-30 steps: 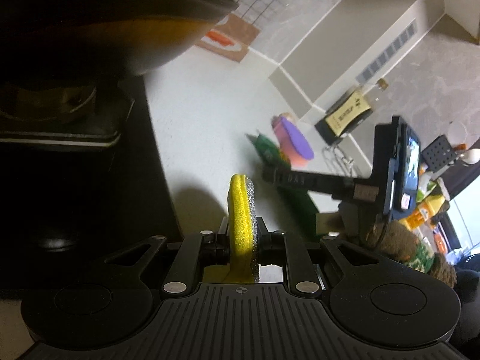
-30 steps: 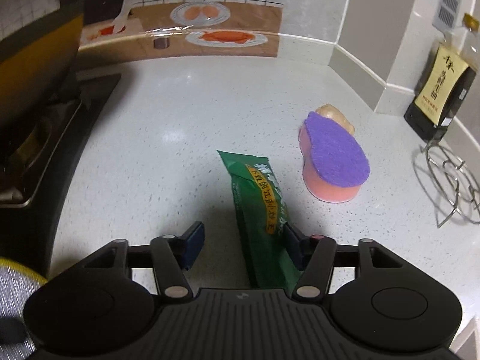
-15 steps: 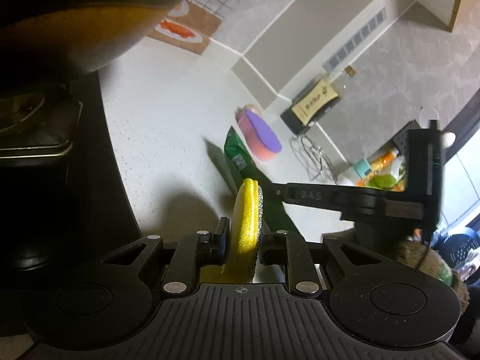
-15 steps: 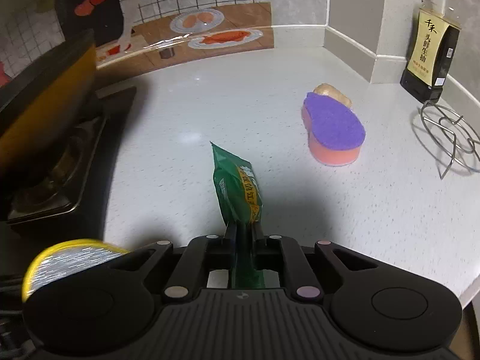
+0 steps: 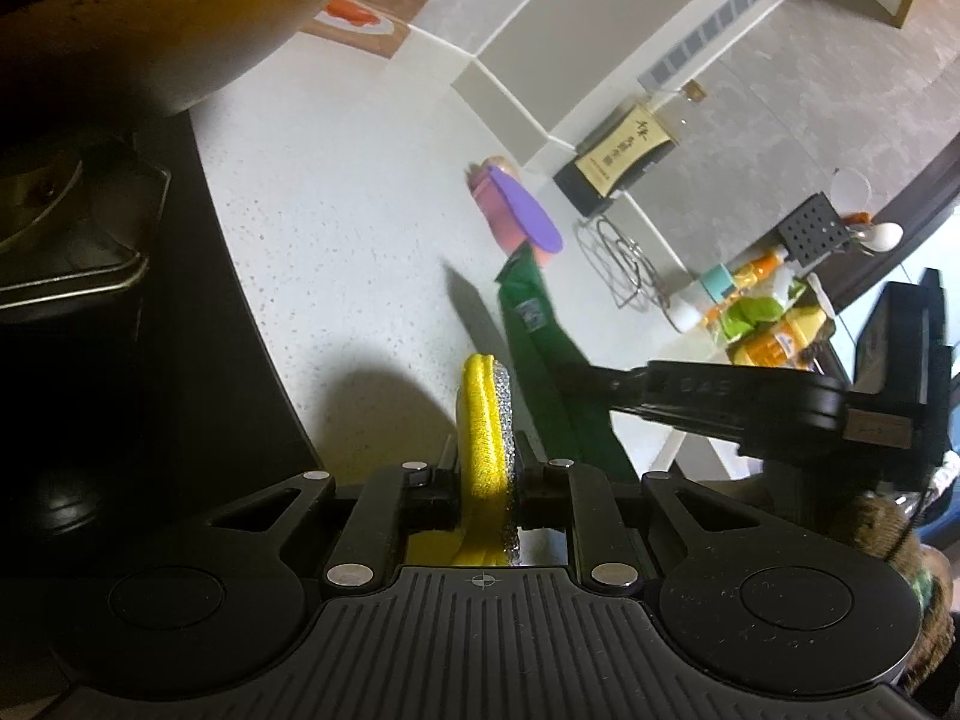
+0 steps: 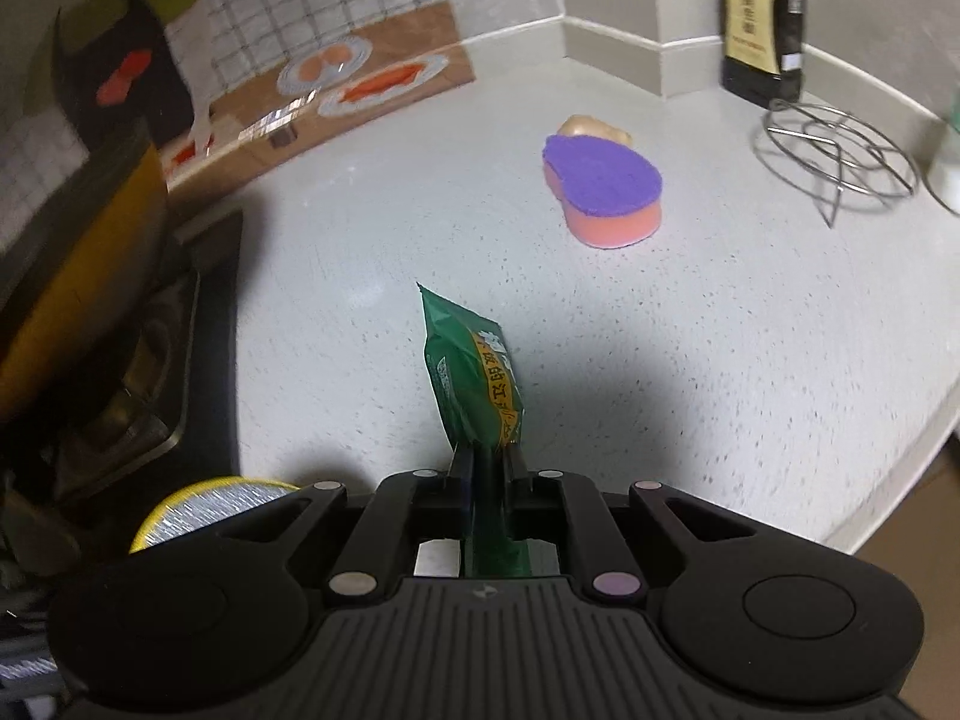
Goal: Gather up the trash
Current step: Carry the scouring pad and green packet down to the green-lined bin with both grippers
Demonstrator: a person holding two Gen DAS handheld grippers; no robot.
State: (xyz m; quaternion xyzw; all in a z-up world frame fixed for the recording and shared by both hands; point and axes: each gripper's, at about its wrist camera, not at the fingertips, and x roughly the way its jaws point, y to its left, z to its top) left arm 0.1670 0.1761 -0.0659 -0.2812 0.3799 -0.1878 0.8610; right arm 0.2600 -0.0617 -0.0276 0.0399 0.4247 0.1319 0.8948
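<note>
Right wrist view shows my right gripper (image 6: 486, 462) clamped tight on the lower end of the green wrapper (image 6: 471, 375), which sticks up and forward from the jaws, clear of the counter (image 6: 690, 360). I take the purple-topped sponge (image 6: 603, 189) as my landmark: the wrapper hangs nearer the camera than it and to its left, well apart from it. A pale lump just behind the sponge is too blurred for me to name. The wire trivet (image 6: 840, 162) sits to the sponge's right, with the dark bottle (image 6: 759, 30) behind that by the wall. The stove (image 6: 132, 360) and a yellow pan (image 6: 90, 276) are far left of the sponge.

From the left wrist, my left gripper (image 5: 486, 456) pinches the yellow scrubber (image 5: 483, 420) on edge, jaws narrow and pressing on both its faces; they have just closed a little further on it. The wrapper (image 5: 540, 354) shows here too, rising between the scrubber and the sponge (image 5: 519, 219), with the right gripper's black body (image 5: 750, 396) reaching in from the right.
</note>
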